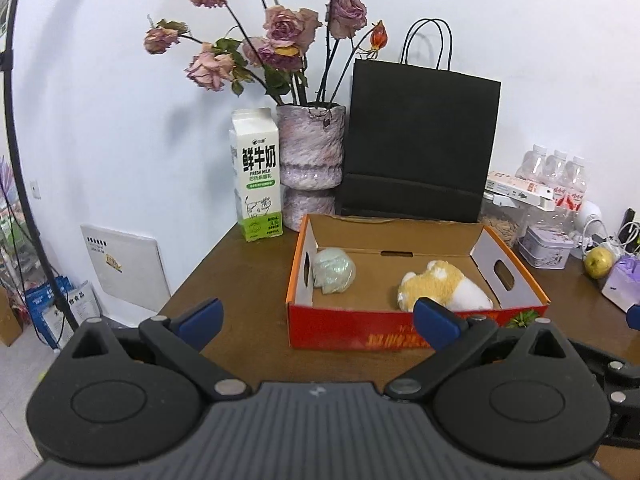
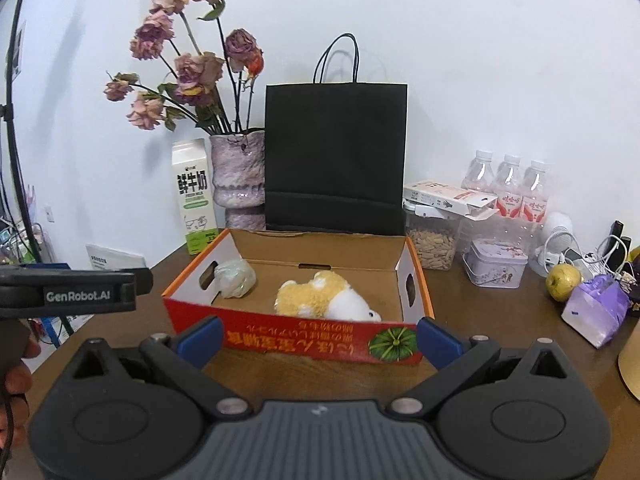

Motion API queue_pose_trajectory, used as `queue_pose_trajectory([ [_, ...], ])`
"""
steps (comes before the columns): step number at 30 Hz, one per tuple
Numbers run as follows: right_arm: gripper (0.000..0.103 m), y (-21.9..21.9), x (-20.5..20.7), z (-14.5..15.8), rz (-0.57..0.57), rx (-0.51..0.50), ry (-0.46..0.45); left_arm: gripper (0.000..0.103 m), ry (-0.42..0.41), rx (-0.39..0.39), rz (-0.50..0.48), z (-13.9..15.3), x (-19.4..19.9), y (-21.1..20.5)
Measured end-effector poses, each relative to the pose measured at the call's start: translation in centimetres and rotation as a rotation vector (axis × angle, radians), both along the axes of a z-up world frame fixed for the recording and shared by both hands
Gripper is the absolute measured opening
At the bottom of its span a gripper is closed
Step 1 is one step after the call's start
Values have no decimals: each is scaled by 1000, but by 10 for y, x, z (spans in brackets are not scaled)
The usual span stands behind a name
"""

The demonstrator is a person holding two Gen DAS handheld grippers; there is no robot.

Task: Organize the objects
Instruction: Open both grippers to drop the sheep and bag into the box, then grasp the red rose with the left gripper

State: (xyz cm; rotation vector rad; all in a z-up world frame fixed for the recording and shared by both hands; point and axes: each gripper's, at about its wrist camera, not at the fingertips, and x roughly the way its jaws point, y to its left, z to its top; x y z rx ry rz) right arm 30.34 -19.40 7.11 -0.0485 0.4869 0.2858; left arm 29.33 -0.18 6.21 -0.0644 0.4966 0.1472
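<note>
Left gripper [image 1: 317, 321] nearest the lens: blue-padded fingers spread wide, nothing between them, touching nothing. It hangs over bare brown table [image 1: 240, 280], short of the box. Right gripper [image 2: 319, 338] same story: jaws wide, empty, fingertips framing the near red wall of the cardboard box [image 2: 304, 342] without contact that I can make out.

Ahead of the claws, left to right:
- milk carton [image 1: 258, 176], far left, upright at the wall
- vase of dried roses [image 1: 310, 160] just beside it
- black paper bag [image 1: 420, 140] directly behind the box
- inside the box: pale green crumpled bundle [image 1: 334, 271] in the left corner, yellow-and-white plush toy [image 1: 444, 286] lying on its side toward the right, the two apart
- beyond the right fingertip: tin [image 2: 496, 269], green apple [image 2: 563, 281], purple bag [image 2: 596, 310]
</note>
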Motion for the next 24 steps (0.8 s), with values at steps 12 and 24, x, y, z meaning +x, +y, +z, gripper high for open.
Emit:
queue_pose_trajectory([
  [12, 103, -14, -61, -15, 9, -4, -22, 103, -21, -16, -7, -12, -59, 19],
  [24, 103, -38, -107, -44, 2, 5, -12, 103, -5, -27, -7, -36, -100, 37],
])
